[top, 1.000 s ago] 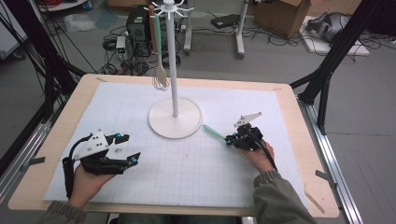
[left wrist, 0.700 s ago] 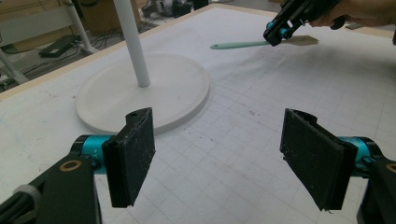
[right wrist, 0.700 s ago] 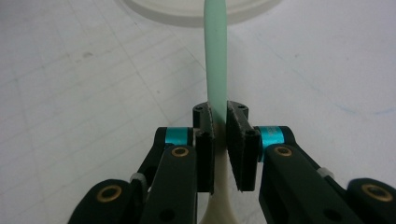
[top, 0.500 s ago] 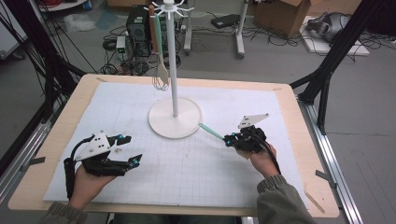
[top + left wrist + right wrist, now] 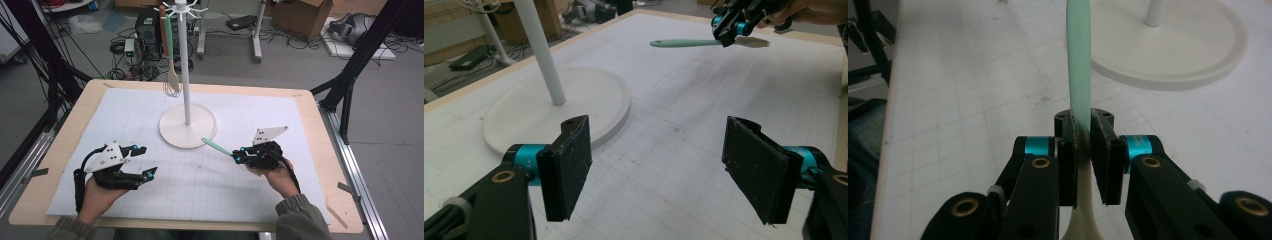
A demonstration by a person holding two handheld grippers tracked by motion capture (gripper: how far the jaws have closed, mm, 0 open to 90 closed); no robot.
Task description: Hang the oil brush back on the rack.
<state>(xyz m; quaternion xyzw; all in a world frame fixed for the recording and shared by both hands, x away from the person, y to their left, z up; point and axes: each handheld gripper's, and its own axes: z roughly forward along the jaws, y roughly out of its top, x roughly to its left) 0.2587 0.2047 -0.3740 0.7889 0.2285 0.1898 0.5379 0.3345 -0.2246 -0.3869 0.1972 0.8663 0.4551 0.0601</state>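
Note:
A white stand, with a round base (image 5: 170, 134) and a thin pole (image 5: 184, 65), rises at the table's far middle. From its top hooks hang a mint-handled spoon (image 5: 170, 50) and a wire whisk (image 5: 170, 89). My right gripper (image 5: 238, 155) hovers right of the base, shut on a utensil whose mint handle (image 5: 215, 146) points at the base. In the right gripper view the handle (image 5: 1079, 60) runs up between the shut pads (image 5: 1066, 167), and a cream part shows below them. My left gripper (image 5: 146, 161) sits front left, open and empty, and its pads (image 5: 566, 170) face the base (image 5: 559, 112).
A white gridded mat (image 5: 210, 185) covers the wooden table (image 5: 320, 150). Black frame posts (image 5: 350, 75) stand to either side. Cables, a computer case (image 5: 147, 25) and cardboard boxes lie on the floor beyond the far edge.
My right gripper has shifted a little to the left with the utensil, so the handle tip is nearer the stand's base. The left gripper has hardly moved.

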